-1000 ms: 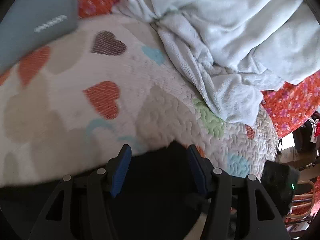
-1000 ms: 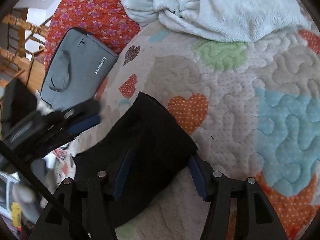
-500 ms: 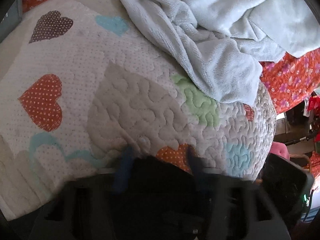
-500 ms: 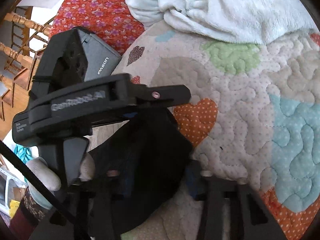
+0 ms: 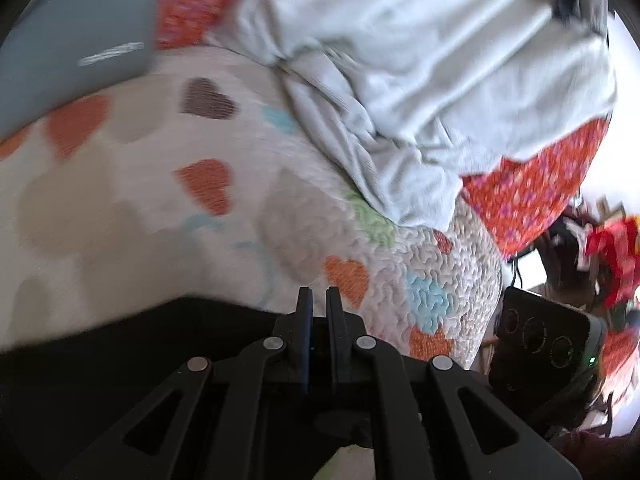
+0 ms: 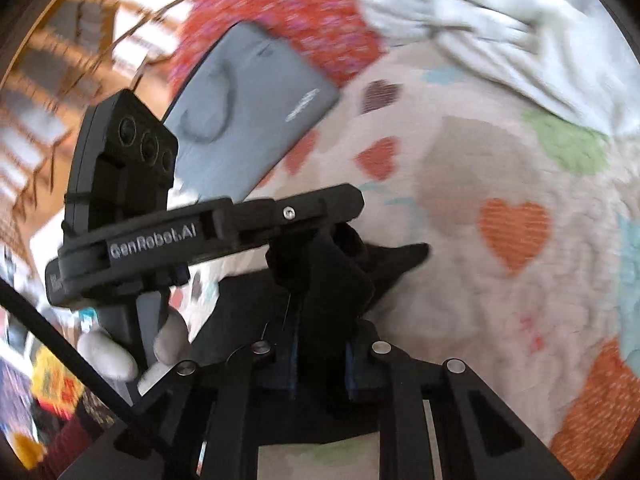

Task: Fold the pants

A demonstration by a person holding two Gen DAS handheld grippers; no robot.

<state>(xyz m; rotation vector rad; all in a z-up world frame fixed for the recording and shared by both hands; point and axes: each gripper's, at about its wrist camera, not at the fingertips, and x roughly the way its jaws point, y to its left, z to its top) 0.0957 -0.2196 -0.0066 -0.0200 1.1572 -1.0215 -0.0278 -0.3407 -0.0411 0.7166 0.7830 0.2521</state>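
The black pants [image 6: 328,288] lie bunched on the heart-patterned quilt [image 6: 500,152], with one edge lifted off it. My left gripper [image 6: 354,206] comes in from the left, held by a gloved hand [image 6: 108,354], and is shut on a fold of the pants that hangs from its tip. In its own view the left gripper [image 5: 318,296] has its pads almost together over the dark pants [image 5: 140,344]. My right gripper [image 6: 320,340] is closing, and its blue pads press on a thick bunch of the black cloth.
A grey laptop sleeve [image 6: 248,120] lies at the quilt's far left corner. A pale blue blanket [image 5: 420,60] is heaped along the back. An orange floral sheet [image 5: 532,196] shows past the quilt's edge. Wooden chairs [image 6: 60,60] stand beyond the bed.
Both grippers went from open to closed on the black pants and rose with the cloth. The left gripper moved in close beside the right one.
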